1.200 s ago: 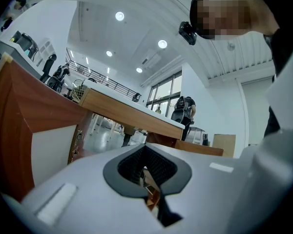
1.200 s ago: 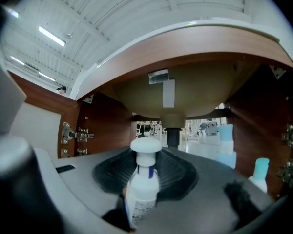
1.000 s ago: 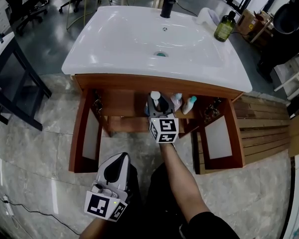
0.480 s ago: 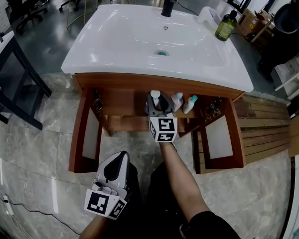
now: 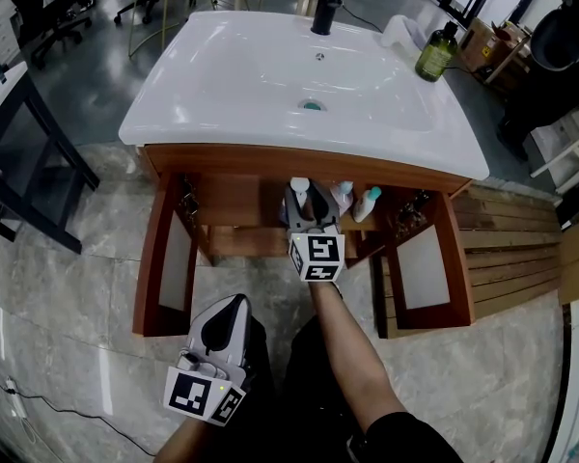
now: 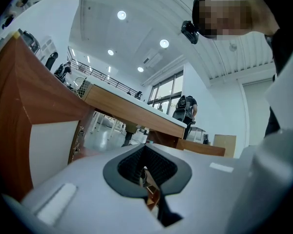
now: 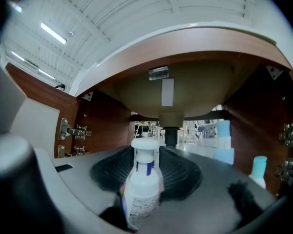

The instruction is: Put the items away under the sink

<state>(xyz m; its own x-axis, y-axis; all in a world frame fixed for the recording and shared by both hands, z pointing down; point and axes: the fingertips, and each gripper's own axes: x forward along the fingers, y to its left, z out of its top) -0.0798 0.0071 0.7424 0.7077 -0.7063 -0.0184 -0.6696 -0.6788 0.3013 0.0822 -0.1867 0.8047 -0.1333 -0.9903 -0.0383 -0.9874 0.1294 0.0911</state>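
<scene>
As right gripper (image 5: 307, 204) jaws have just been opening, spray bottle (image 7: 142, 191) released between them, left gripper (image 5: 230, 309) at 7 o'clock, clenched empty.

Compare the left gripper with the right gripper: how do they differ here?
The left gripper is outside the cabinet; the right gripper reaches inside it, under the sink. The left gripper's jaws are together and empty; the right gripper's have just been opening, with a white bottle upright between them. Both carry a marker cube.
</scene>
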